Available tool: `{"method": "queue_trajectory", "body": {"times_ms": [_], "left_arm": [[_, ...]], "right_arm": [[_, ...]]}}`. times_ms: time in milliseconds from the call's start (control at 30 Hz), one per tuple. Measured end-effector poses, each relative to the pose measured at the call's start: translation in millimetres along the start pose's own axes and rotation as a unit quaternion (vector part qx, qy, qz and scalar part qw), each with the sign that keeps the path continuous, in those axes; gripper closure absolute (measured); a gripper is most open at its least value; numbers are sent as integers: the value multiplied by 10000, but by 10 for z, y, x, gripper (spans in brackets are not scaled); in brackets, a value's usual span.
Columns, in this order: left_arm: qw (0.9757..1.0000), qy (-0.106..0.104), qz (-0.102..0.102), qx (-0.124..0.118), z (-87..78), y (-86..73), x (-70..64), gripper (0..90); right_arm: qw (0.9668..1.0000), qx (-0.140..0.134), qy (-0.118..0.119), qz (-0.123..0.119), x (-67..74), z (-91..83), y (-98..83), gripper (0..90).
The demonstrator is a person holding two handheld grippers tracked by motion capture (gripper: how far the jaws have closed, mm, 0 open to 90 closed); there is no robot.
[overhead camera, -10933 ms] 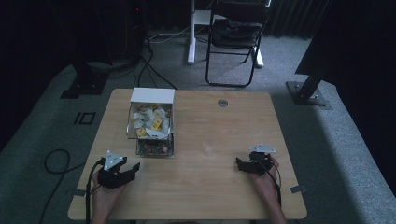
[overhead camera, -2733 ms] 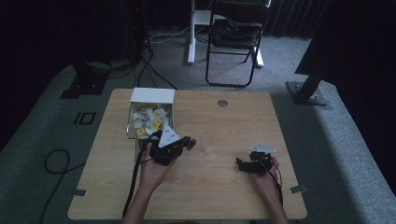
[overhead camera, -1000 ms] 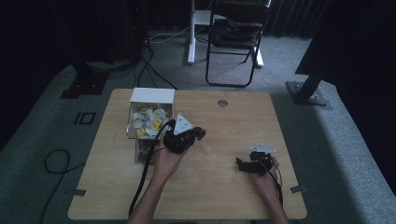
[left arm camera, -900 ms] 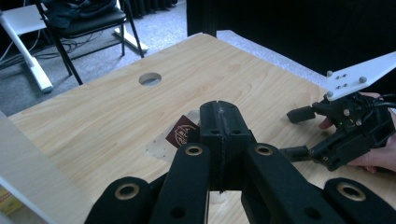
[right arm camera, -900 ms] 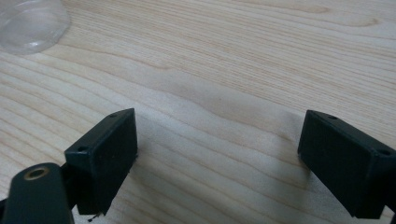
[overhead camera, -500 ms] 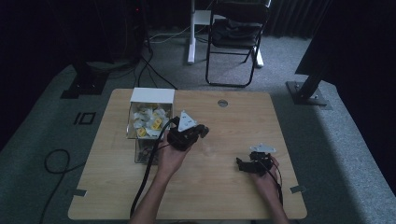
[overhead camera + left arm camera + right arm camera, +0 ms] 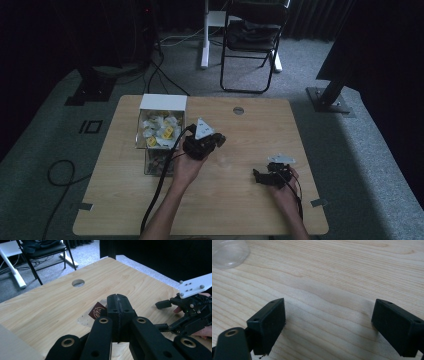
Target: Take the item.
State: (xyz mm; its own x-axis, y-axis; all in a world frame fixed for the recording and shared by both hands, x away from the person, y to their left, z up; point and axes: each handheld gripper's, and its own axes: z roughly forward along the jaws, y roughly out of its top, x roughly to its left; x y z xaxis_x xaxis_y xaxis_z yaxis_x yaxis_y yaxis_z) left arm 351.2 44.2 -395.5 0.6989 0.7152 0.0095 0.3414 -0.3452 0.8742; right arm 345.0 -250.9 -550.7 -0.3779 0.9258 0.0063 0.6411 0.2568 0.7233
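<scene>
My left gripper point(image 7: 216, 142) hovers over the middle of the wooden table point(image 7: 240, 215), just right of the clear box point(image 7: 150, 165). Its jaws are shut in the left gripper view point(image 7: 117, 300), pinching a small pale sachet with a dark red label point(image 7: 96, 312) that sticks out to their left. My right gripper point(image 7: 261, 177) rests on the table at the right with its jaws open, and it appears farther off in the left gripper view point(image 7: 162, 316). Bare wood lies between its jaws in the right gripper view point(image 7: 328, 322).
The clear box holds several white and yellow sachets point(image 7: 159, 130) and has a white flap point(image 7: 163, 102) at its far end. A round hole point(image 7: 238, 110) is in the table's far side. A folding chair point(image 7: 250, 40) stands beyond the table. A clear plastic edge point(image 7: 227, 252) sits ahead of the right gripper.
My left gripper has drifted a little to the right, away from the box, still shut. The right gripper has stayed where it was.
</scene>
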Motion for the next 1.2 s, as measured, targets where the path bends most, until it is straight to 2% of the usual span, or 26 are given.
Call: {"method": "queue_trajectory", "body": {"times_ms": [1200], "left_arm": [[9996,-137,-81,216,365,-3,-68,900]], "right_arm": [[10000,-5,-2,-2,0,1,0,118]]}}
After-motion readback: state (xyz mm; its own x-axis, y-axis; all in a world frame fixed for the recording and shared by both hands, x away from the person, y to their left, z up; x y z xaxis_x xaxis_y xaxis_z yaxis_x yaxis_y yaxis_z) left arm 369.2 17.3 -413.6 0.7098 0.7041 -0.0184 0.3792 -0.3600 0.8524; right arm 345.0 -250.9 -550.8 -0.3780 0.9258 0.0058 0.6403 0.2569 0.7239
